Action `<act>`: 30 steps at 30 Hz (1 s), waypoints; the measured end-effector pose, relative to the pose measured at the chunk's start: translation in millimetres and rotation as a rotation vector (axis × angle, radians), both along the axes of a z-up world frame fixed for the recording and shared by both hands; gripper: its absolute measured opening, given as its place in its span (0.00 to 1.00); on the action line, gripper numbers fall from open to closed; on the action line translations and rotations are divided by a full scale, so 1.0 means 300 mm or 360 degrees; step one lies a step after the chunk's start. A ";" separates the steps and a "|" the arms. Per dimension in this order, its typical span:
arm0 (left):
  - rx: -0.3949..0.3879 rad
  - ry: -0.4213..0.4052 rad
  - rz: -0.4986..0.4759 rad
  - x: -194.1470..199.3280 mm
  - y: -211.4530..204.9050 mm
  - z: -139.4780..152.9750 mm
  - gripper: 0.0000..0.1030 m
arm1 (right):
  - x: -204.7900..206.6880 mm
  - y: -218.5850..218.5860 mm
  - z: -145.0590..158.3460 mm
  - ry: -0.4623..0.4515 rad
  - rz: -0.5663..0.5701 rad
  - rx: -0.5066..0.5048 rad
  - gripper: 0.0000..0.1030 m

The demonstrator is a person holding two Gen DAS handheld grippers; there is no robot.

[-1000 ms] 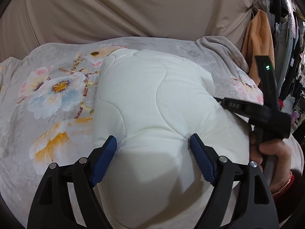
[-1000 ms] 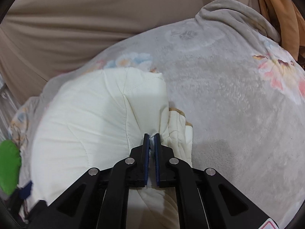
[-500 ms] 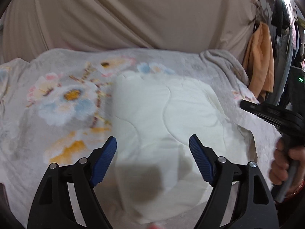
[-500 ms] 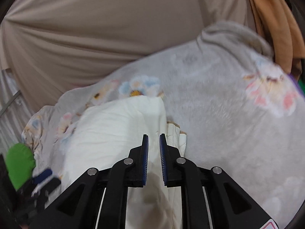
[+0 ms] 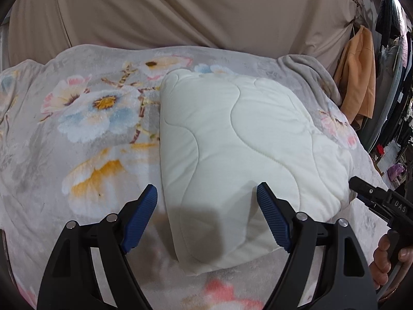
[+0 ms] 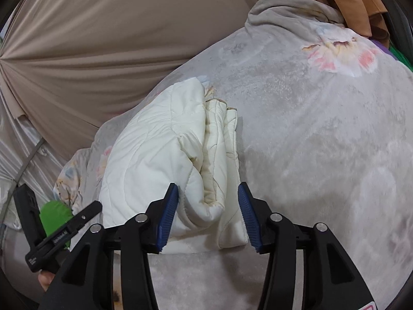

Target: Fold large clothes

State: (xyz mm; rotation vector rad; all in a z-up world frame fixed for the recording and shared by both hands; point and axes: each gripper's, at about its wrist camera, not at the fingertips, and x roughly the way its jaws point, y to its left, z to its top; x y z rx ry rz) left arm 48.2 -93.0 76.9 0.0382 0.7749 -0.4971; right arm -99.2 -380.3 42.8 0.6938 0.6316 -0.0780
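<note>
Jaws of both the left gripper [image 5: 206, 217] and the right gripper [image 6: 209, 213] stand wide apart and hold nothing, each hovering just short of the folded white quilted garment [image 5: 240, 144], which lies as a compact bundle on the floral blanket [image 5: 77, 134] covering the bed. Stacked layer edges [image 6: 219, 149] face the right gripper. Judged from this state, folding appears nearly complete; any finishing touch should press the top flat and align those edges without dragging the bundle across the plush surface.
</note>
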 end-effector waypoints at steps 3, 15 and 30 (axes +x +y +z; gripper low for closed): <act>0.0003 0.0011 -0.0009 -0.008 -0.001 -0.012 0.75 | -0.001 0.006 -0.010 0.0002 0.0006 0.0038 0.53; -0.0019 0.0078 -0.0065 -0.025 0.027 -0.048 0.80 | 0.047 0.032 -0.025 0.0009 0.0075 0.0156 0.61; -0.0035 0.0121 -0.0031 -0.049 0.227 -0.098 0.82 | 0.166 0.123 0.083 -0.0029 0.0195 0.0020 0.23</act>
